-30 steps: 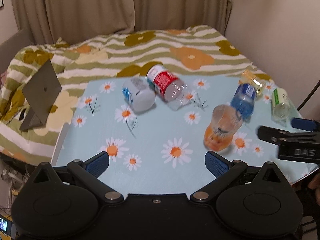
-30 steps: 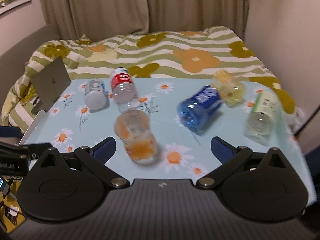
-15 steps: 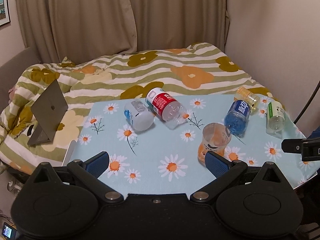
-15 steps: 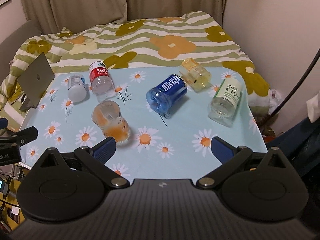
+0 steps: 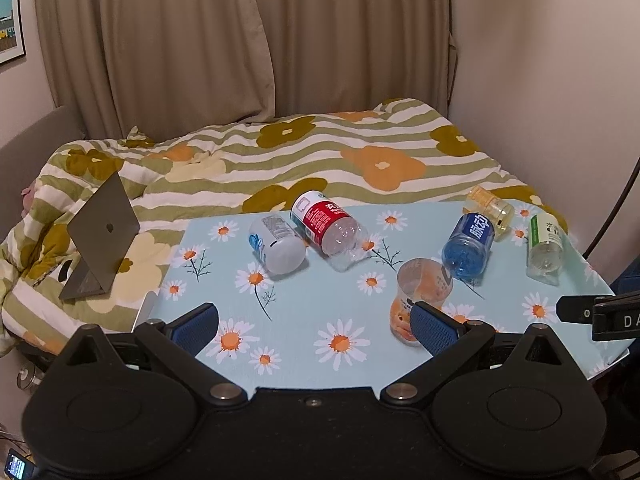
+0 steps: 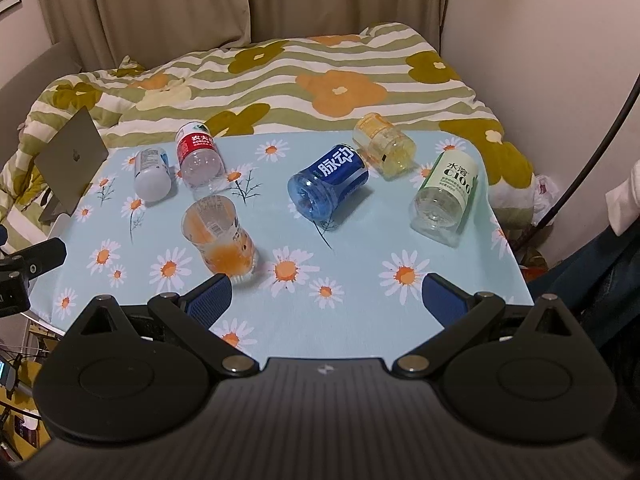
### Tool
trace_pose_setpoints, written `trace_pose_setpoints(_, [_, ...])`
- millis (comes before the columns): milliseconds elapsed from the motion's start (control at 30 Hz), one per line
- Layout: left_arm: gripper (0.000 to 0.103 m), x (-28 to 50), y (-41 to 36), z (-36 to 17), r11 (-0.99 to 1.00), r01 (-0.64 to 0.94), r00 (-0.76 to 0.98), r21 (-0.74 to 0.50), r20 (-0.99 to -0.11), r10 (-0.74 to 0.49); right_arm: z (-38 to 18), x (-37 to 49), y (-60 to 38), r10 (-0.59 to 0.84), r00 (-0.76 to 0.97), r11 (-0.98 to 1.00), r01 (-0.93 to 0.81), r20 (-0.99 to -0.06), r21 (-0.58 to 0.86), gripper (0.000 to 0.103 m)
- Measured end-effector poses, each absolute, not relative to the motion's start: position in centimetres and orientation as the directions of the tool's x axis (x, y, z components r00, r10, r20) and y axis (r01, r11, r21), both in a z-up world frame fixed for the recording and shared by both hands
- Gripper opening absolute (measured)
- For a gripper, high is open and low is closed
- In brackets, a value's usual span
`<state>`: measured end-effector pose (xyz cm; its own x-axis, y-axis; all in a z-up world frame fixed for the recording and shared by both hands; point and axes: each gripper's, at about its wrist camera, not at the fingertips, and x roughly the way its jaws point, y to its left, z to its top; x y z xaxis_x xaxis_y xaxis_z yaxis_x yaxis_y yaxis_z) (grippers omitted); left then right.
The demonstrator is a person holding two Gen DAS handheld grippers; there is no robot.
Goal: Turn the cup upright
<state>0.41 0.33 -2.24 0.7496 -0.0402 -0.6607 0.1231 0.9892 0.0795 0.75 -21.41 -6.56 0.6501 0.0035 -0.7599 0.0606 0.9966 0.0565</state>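
Observation:
A clear cup with an orange base stands upright on the daisy tablecloth, mouth up. My left gripper is open and empty, held back above the table's near edge; its right finger overlaps the cup's base in view. My right gripper is open and empty, with the cup just beyond its left finger. Neither gripper touches the cup.
Cut bottle cups lie on their sides: white, red-labelled, blue, yellow, green-labelled. A laptop stands on the bed at left.
Both grippers have pulled back and up from the table; the cup stands free where it was.

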Motion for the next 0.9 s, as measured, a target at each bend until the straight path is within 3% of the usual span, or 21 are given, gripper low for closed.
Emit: trace_pose_setpoints(900, [0.103, -0.13, 0.47, -1.88, 0.989, 0.118, 0.766, 0.086, -0.642, -0.035, -6.58, 0.48, -21.35, 0.001, 0.650, 0.997, 0.061, -0.760, 0.054, 0.103])
